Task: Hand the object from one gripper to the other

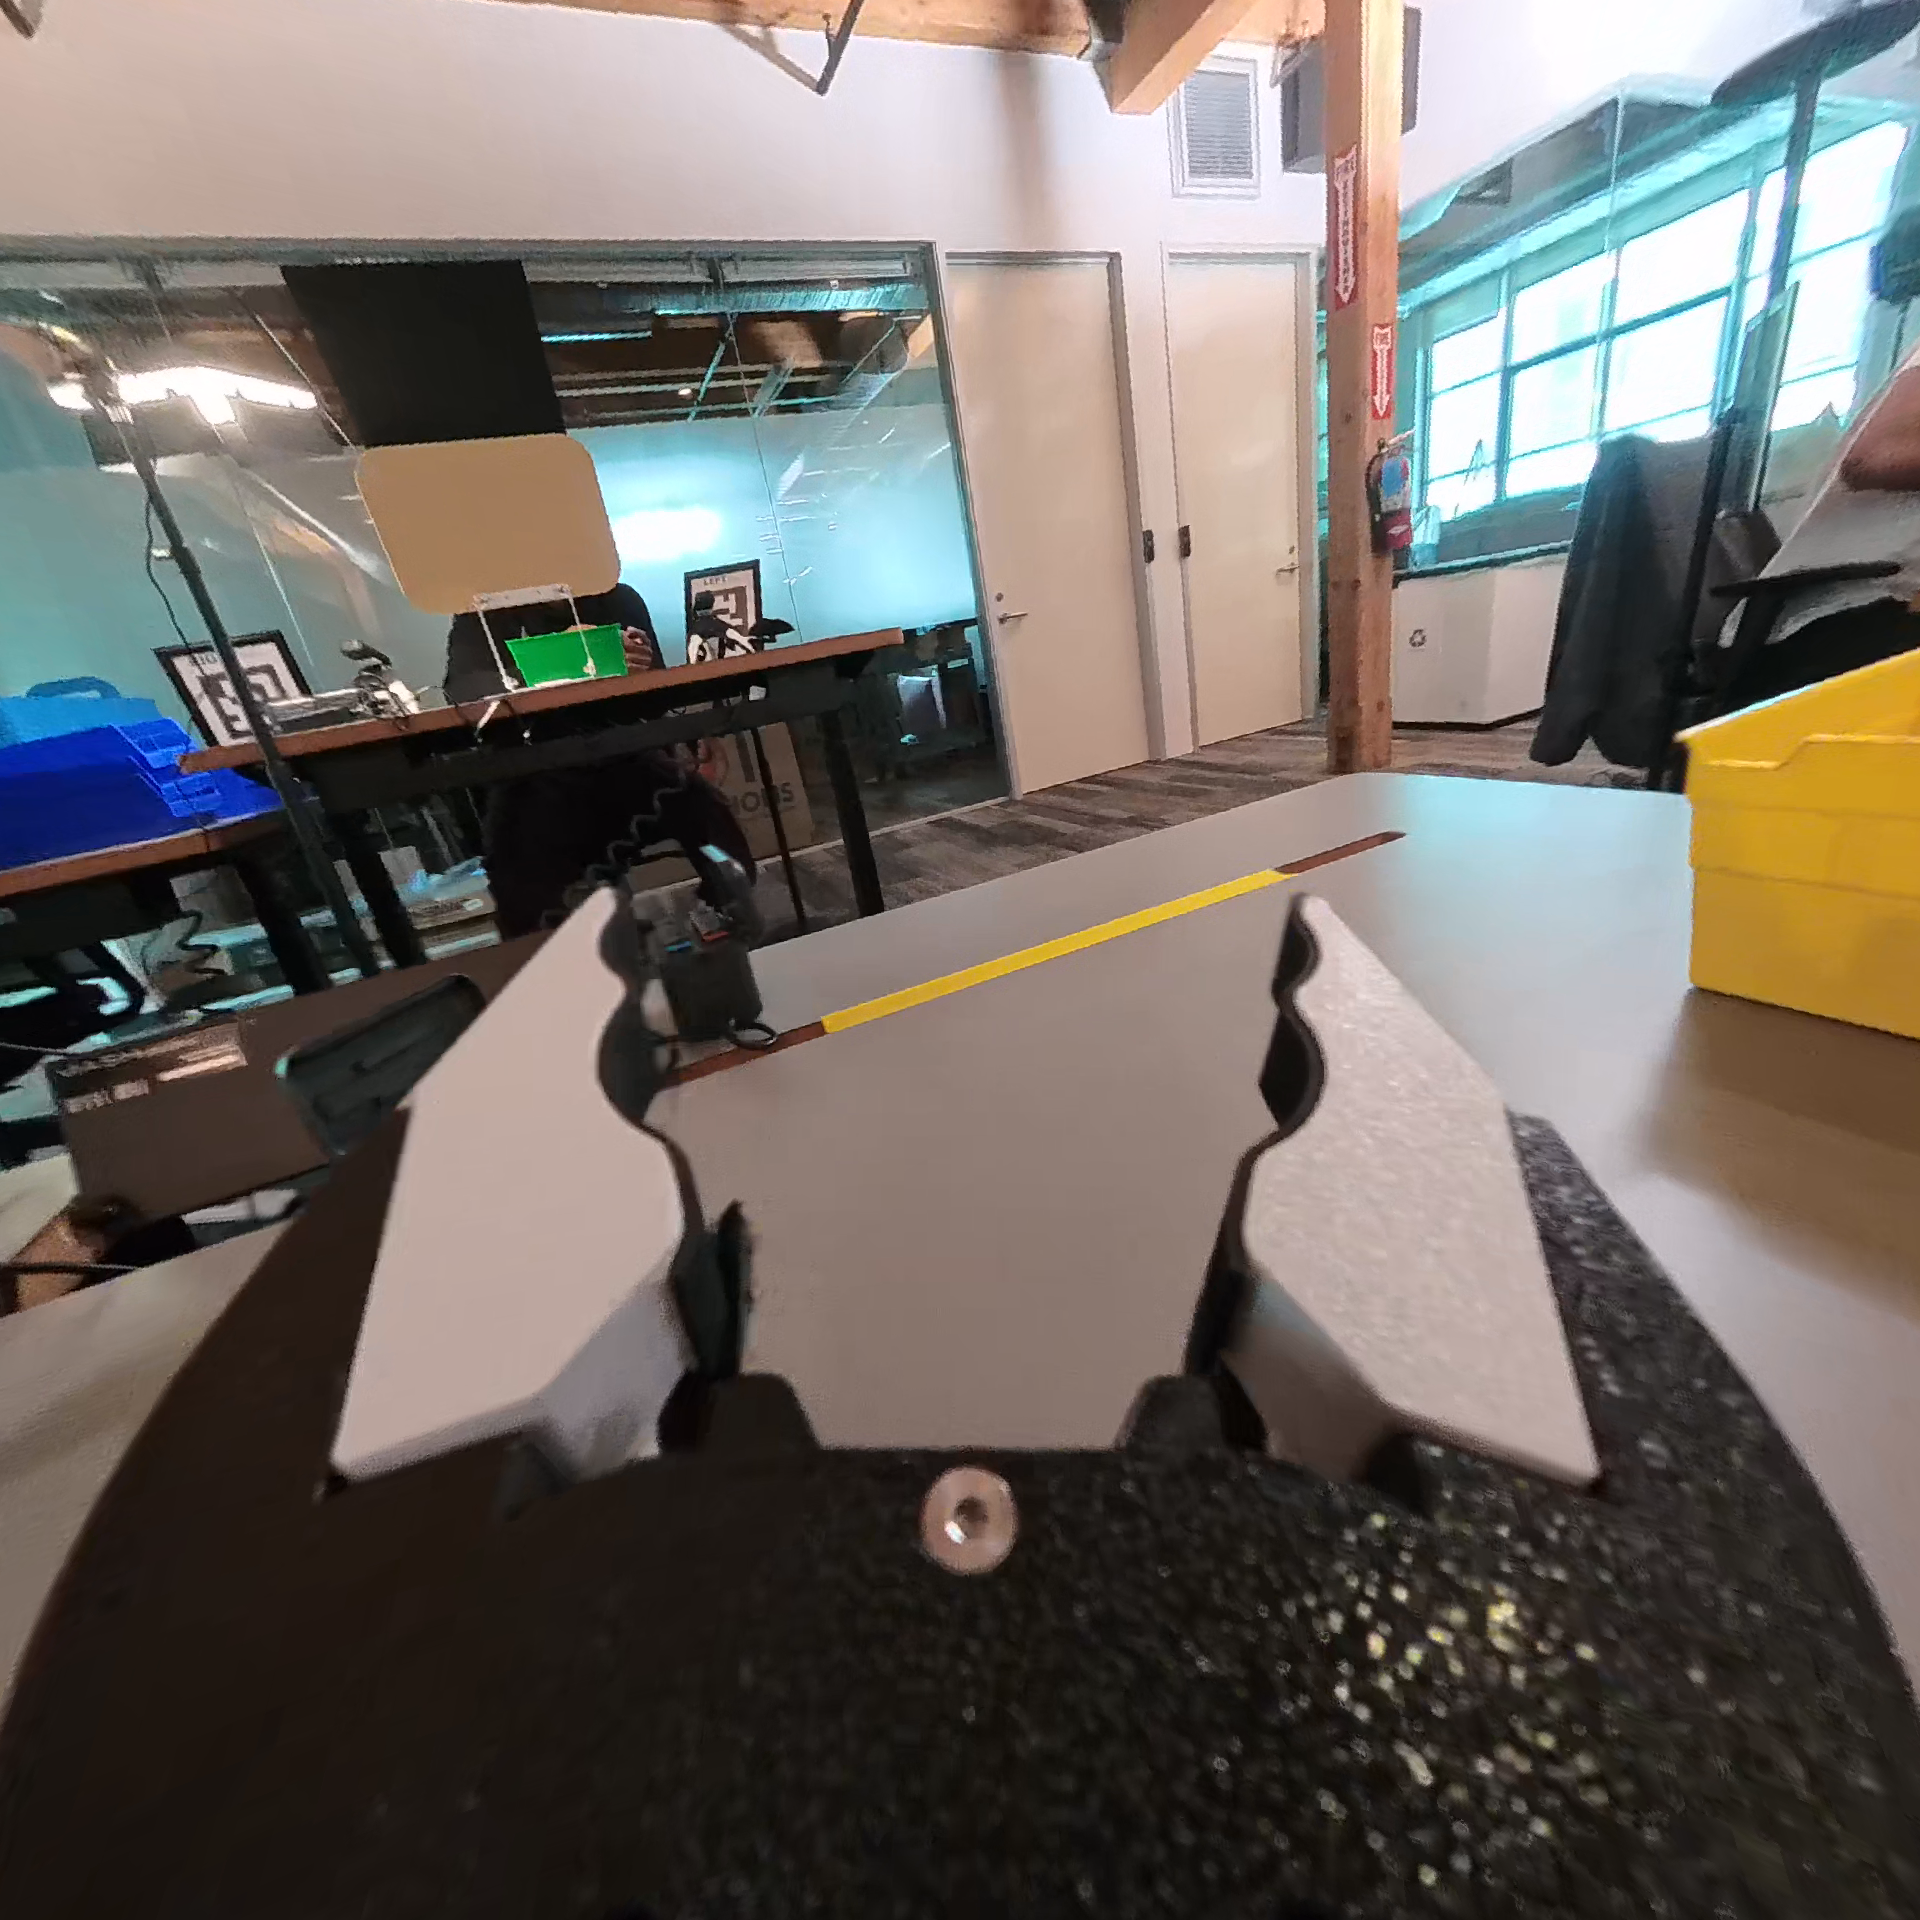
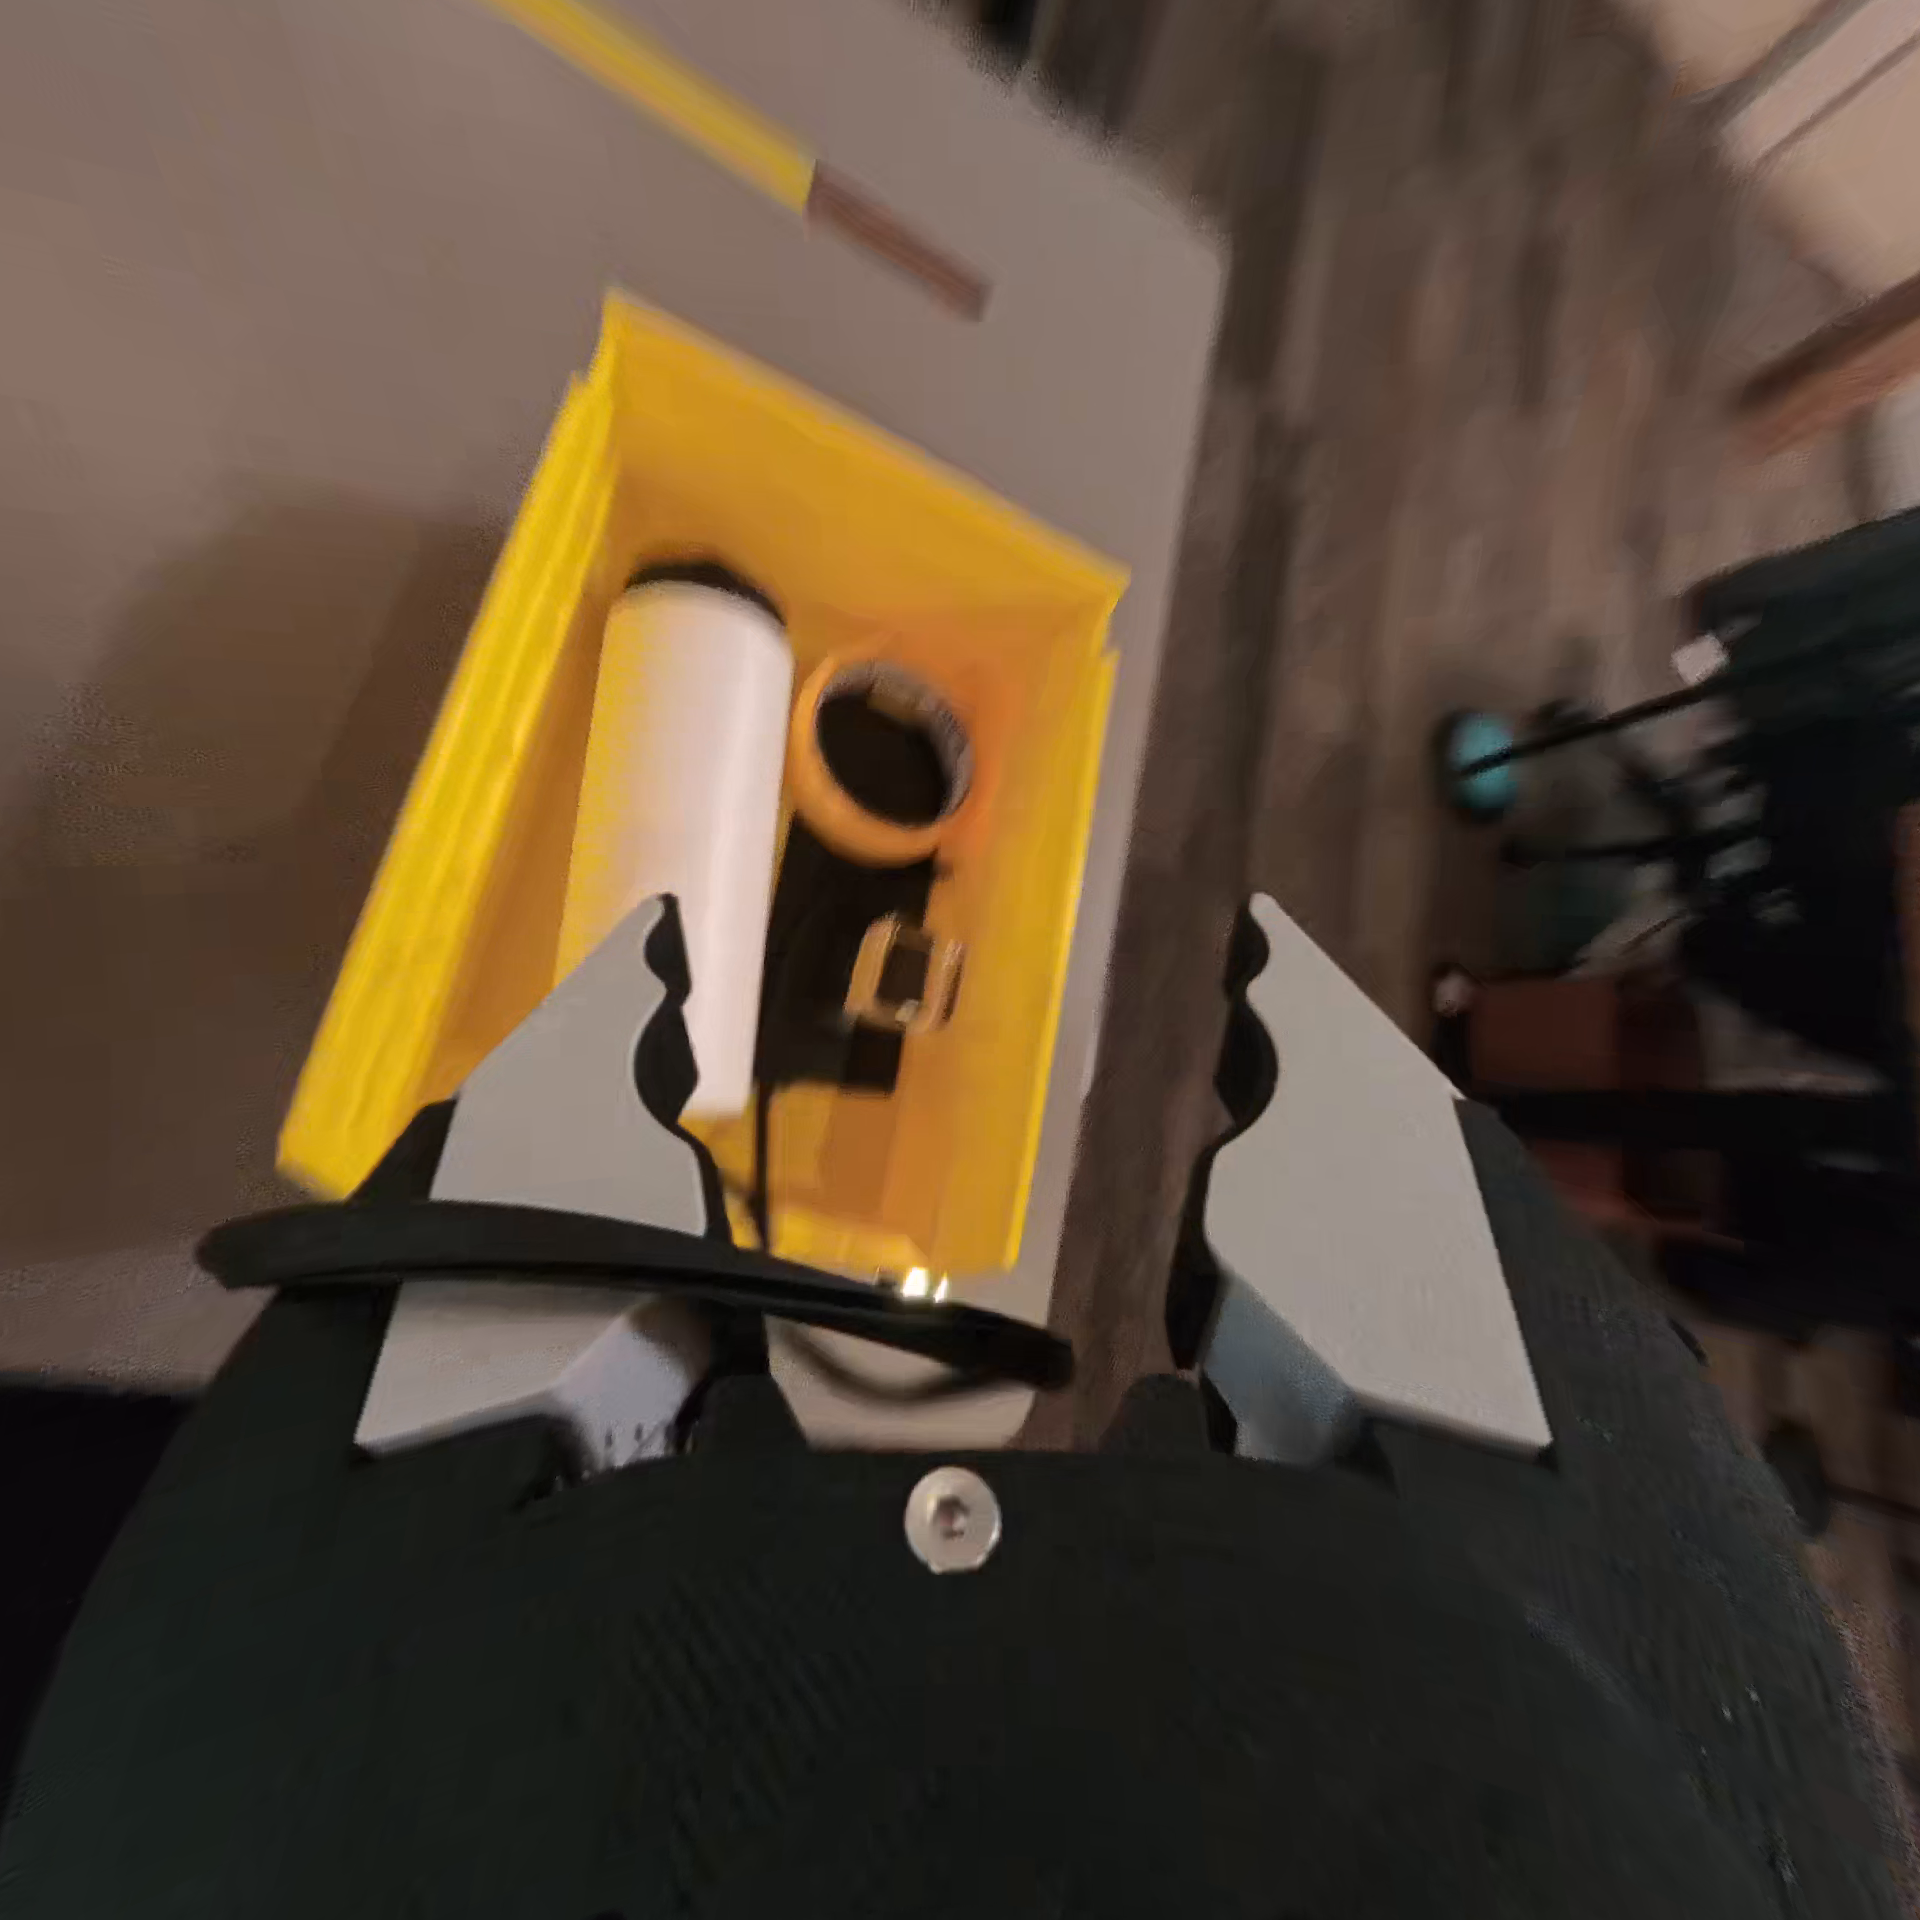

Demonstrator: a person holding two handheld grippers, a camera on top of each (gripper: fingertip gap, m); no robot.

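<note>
Grey tabletop [image 1: 1507, 997] carries one yellow bin [image 2: 488, 862], and my right gripper [image 2: 956, 997], jaws apart and empty, hangs above it, nearer than my left gripper [image 1: 951, 997], which is also parted and empty and sits low beside it. Inside lie one white cylinder [image 2: 681, 831], its long axis running away from me just ahead of my left finger, one orange-rimmed ring [image 2: 883, 769] and one dark blurred item [image 2: 831, 935].

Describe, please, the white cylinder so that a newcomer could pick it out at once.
Find the yellow plastic bin standing on the grey table, near the table's edge. Inside, along the bin's left wall in the right wrist view, lies the long white cylinder with a dark far end. Beside it are an orange ring with a dark centre and a small black object; only the cylinder is white and elongated.
</note>
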